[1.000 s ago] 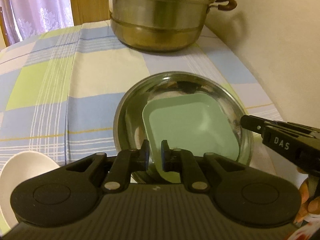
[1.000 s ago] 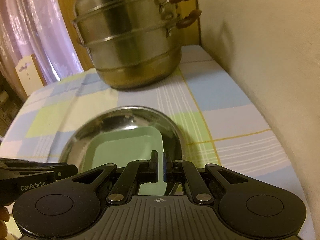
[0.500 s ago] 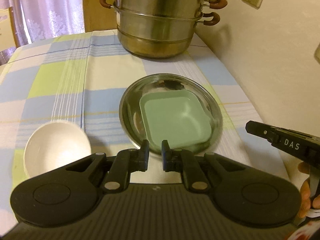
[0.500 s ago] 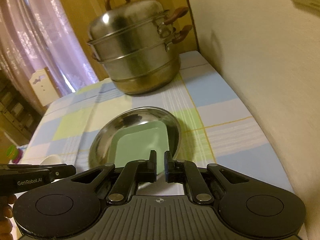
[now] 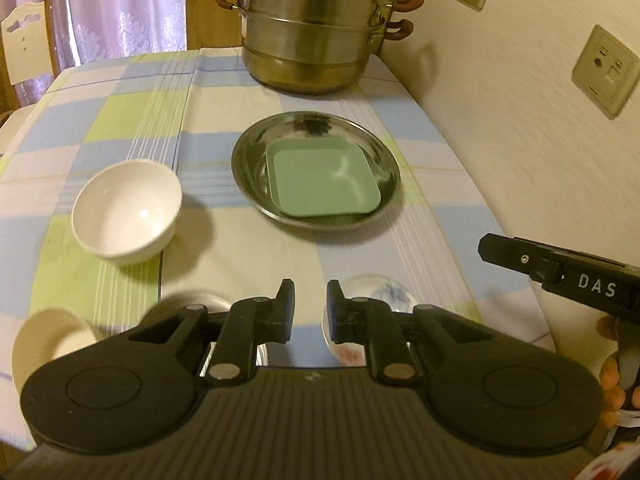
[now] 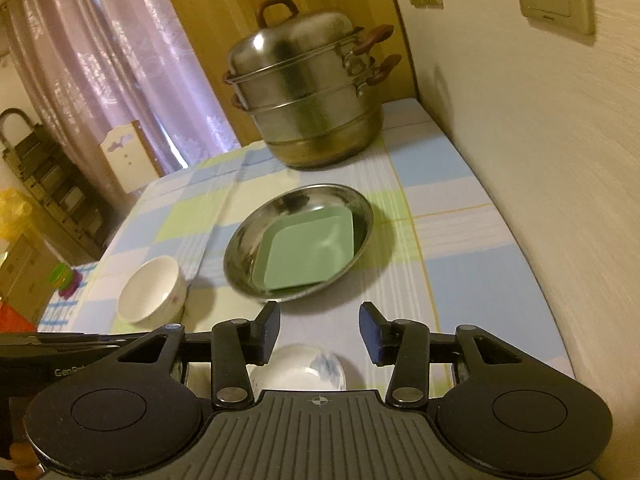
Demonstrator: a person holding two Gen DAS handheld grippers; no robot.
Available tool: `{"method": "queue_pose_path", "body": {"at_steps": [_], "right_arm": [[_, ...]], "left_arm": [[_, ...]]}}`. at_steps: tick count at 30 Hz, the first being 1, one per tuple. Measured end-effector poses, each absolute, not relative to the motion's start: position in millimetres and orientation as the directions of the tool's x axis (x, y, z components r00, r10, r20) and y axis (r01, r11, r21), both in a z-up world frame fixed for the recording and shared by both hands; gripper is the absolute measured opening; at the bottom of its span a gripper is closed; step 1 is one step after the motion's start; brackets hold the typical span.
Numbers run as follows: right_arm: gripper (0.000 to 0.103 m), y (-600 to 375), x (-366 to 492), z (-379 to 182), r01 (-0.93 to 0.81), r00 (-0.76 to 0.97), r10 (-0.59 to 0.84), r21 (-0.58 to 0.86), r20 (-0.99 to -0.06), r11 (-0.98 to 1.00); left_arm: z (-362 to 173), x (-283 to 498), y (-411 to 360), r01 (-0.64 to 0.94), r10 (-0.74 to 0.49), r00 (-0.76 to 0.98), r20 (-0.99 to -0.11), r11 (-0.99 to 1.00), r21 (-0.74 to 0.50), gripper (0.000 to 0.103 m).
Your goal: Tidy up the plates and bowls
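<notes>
A green plate [image 5: 326, 178] is lying inside the steel dish [image 5: 248, 168] on the table [image 5: 248, 256], an empty white bowl [image 5: 126, 208] is sitting nearby, and the left gripper [image 5: 310, 298] and right gripper [image 6: 319, 320] are both spreading their jaws with nothing between them.

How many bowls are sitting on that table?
3, possibly more hidden: a white bowl at left, a patterned bowl behind the left gripper, and a blurred cream bowl at the near-left edge.

Square plate [image 5: 325, 179] in round dish [image 5: 248, 148]; bowl [image 5: 126, 208] left; steamer pot [image 5: 312, 28] behind
</notes>
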State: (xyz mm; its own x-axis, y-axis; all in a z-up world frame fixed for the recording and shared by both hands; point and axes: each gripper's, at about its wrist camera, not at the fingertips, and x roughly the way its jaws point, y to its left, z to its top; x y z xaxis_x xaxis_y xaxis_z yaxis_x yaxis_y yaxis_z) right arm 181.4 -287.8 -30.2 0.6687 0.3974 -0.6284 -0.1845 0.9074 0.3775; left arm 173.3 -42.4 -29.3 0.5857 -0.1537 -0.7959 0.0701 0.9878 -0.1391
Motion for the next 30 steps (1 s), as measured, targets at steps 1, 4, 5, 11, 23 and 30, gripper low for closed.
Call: {"method": "queue_pose_path", "body": {"at_steps": [1,4,5,11,23,30], "right_arm": [[0.045,-289,177,-29,-0.189,0.667,0.400,0.377,-0.628,0.907],[0.045,-292,167,-28,-0.200,0.663,0.412,0.382,-0.626,0.902],[0.046,-293,163,-28,-0.204,0.660,0.414,0.381,-0.626,0.902],[0.057,-296,147,-33,-0.210,0.647,0.421,0.382,-0.635,0.900],[0.059,-303,132,-44,-0.196,0.617,0.423,0.391,-0.663,0.899],[0.059,-301,130,-52,-0.190,0.593,0.411,0.376,-0.693,0.907]], "left_arm": [[-29,168,-43,0.066,-0.151,0.586,-0.796,0.988,-0.139,0.015],[-30,153,-47,0.057,-0.143,0.587,-0.797,0.989,-0.135,0.015],[-32,149,-49,0.053,-0.139,0.585,-0.799,0.990,-0.133,0.016],[-39,132,-57,0.045,-0.129,0.578,-0.806,0.991,-0.127,0.017],[-46,113,-66,0.040,-0.131,0.563,-0.816,0.991,-0.131,0.017],[-52,108,-70,0.039,-0.127,0.547,-0.828,0.991,-0.126,0.017]]}}
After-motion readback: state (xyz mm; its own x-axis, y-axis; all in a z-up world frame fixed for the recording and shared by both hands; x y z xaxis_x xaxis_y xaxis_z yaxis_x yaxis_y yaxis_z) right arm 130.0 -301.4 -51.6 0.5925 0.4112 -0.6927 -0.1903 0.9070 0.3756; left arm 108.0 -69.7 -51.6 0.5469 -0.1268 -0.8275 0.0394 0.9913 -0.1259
